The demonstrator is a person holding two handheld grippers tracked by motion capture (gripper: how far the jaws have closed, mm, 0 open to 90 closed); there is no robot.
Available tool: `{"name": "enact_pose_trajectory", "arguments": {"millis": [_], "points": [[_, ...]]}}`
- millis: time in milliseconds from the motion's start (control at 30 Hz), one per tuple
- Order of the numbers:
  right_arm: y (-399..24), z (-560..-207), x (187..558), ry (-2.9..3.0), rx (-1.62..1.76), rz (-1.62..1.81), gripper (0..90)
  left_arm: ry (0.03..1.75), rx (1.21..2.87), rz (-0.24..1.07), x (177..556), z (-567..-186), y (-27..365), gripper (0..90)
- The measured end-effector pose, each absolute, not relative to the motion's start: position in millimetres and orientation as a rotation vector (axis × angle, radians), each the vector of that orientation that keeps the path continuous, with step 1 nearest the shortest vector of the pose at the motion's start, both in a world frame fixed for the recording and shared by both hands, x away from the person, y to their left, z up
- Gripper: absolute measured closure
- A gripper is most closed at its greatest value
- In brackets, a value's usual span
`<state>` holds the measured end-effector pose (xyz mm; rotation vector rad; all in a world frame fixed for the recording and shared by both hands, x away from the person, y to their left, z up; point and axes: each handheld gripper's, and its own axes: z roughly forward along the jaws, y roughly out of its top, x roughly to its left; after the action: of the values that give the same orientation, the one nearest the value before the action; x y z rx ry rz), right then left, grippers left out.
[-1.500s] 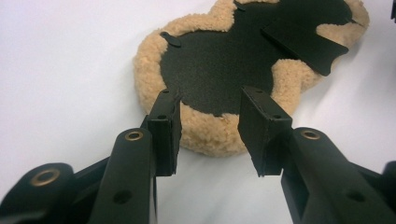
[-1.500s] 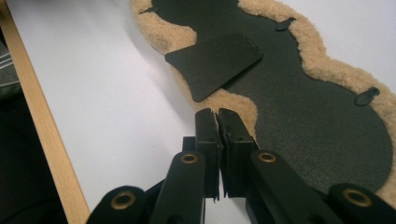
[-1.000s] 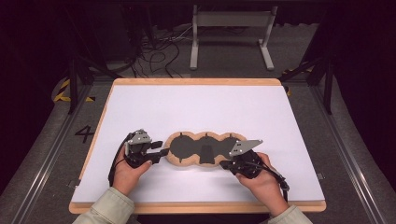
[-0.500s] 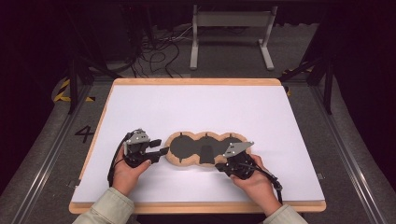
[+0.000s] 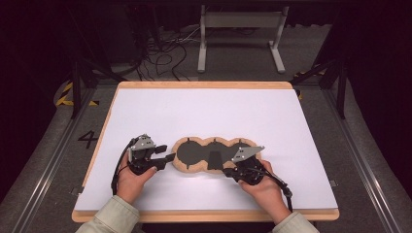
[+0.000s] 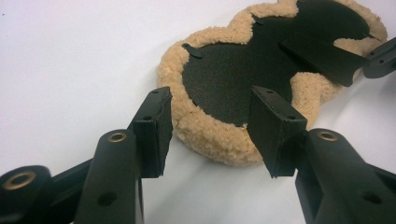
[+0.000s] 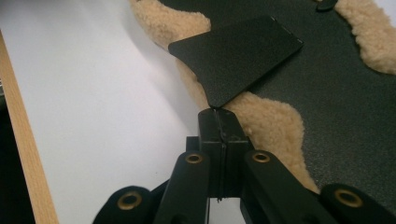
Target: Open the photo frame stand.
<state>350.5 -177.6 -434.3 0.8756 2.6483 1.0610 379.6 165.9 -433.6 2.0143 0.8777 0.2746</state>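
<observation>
Cataloguing what I have on the table at this point.

Item one: a fleece pad [image 5: 214, 156], tan pile around the rim, black backing facing up, outline of three joined lobes. It lies flat on the white table [image 5: 204, 111], toward the near edge, between my two tools.

Item two: a thin black flap [image 7: 236, 58] on the pad's backing. It is lifted at its narrow end.

Item three: right gripper [image 7: 218, 116]. Jaws closed tight on the narrow tip of the flap, with the pad's fleece rim just beneath and beside them.

Item four: left gripper [image 6: 210, 133]. Jaws have just been opening and now stand apart, straddling the near lobe of the pad without pressing it. One pad [image 6: 154, 128] sits at the fleece rim, the other over the black backing. Nothing is held.

Risks, as I judge them:
- The right hold is on a very small tip. A sideways tug could let the flap slip free.
- Pulling the flap with the left jaws unclosed could drag or lift the whole pad, since nothing pins it.
- Closing the left jaws as they stand may pinch only loose pile and lose the rim.
</observation>
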Motion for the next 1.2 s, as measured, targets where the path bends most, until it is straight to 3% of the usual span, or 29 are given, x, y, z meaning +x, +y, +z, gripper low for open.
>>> {"name": "enact_pose_trajectory", "arguments": {"millis": [767, 933, 1200], "points": [[-181, -415, 358, 2.553, 0.899, 1.218, 90.0, 0.871, 2.004, 0.257, 380, -434, 166, 48.6], [-186, -409, 353, 2.561, 0.868, 1.152, 88.5, 0.879, 1.967, 0.249, 379, -429, 166, 46.4], [-204, -393, 349, 2.559, 0.854, 1.120, 83.9, 0.888, 2.043, 0.227, 372, -422, 164, 45.6]]}}
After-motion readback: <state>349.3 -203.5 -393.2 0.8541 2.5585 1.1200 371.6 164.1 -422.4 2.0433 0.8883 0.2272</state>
